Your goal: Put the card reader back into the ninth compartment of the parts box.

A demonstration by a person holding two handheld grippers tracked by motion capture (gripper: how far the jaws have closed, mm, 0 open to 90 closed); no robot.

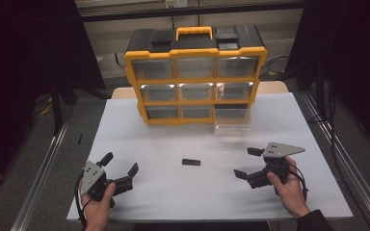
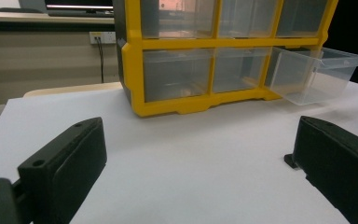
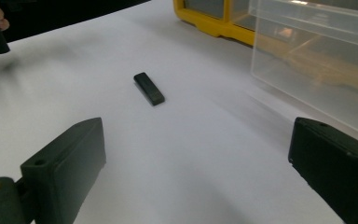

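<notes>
Clearly our right tool (image 1: pixel 244 162) sits nearer the small black bar (image 1: pixel 191 162) than the left tool (image 1: pixel 120 163) — both spread, holding nothing. Lying on the desk (image 1: pixel 173 202) before the open drawer (image 1: pixel 231 121), the bar runs crosswise.

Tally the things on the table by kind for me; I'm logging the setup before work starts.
Drawer cabinet, yellow and black: 1
Clear drawer, pulled out at the bottom right: 1
Small black bar: 1
Grippers, both open and empty: 2, the left gripper and the right gripper
Total: 5
</notes>
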